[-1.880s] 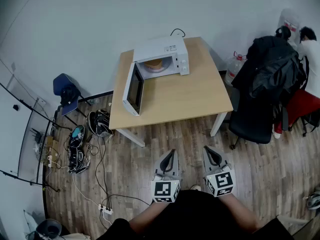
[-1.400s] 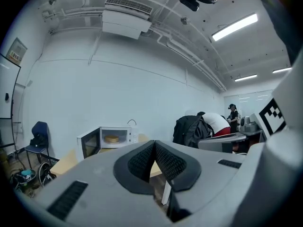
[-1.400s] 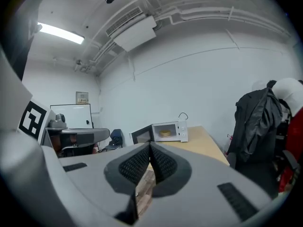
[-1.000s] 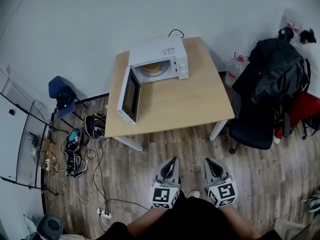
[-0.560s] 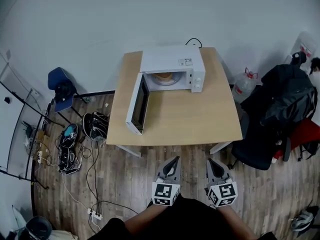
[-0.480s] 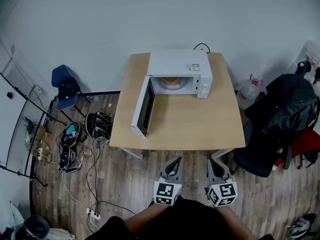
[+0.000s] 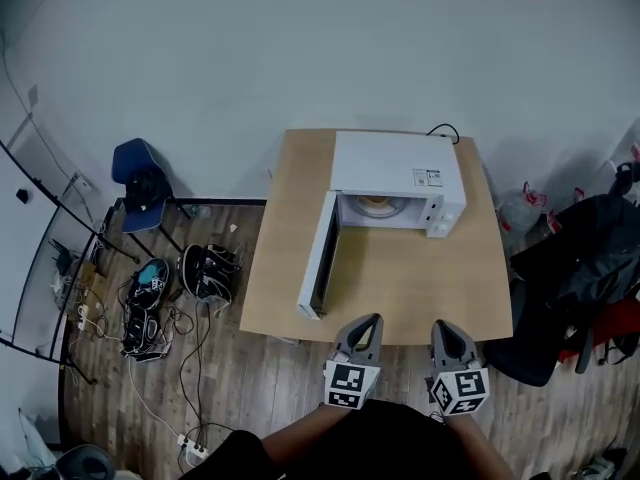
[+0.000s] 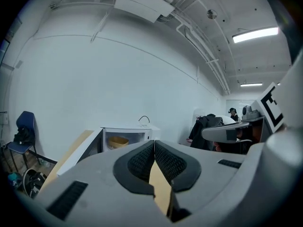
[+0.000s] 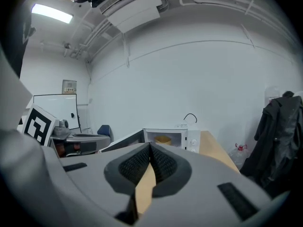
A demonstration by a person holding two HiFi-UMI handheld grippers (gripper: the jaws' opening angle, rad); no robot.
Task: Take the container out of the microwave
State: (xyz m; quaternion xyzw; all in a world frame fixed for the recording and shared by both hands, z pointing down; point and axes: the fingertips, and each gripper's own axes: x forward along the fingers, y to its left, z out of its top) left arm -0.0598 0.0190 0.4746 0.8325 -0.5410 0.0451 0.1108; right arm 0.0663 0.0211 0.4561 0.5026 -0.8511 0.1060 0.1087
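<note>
My left hand-held gripper (image 7: 372,319) and right hand-held gripper (image 7: 444,325) have their jaws pressed together on nothing, level and aimed at the microwave (image 7: 398,180) across the bench (image 7: 420,293). Its door (image 7: 320,256) hangs wide, so the container (image 7: 378,204) inside the microwave looks reachable once I close in.

We take this for an office or lab workroom rather than a home. The walls are bare and white, the floor (image 7: 250,388) is wood plank, and a plain table (image 7: 400,293) carries only a microwave (image 7: 395,173). A blue chair (image 7: 140,173) stands by the wall, dark coats (image 7: 585,253) are piled at one side, and cables (image 7: 195,318) with a power strip (image 7: 190,446) sprawl underfoot. Overhead we see a strip light (image 8: 255,33), exposed pipes (image 8: 203,51) and an air-conditioning unit (image 9: 130,6); a whiteboard (image 9: 59,109) hangs nearby.
</note>
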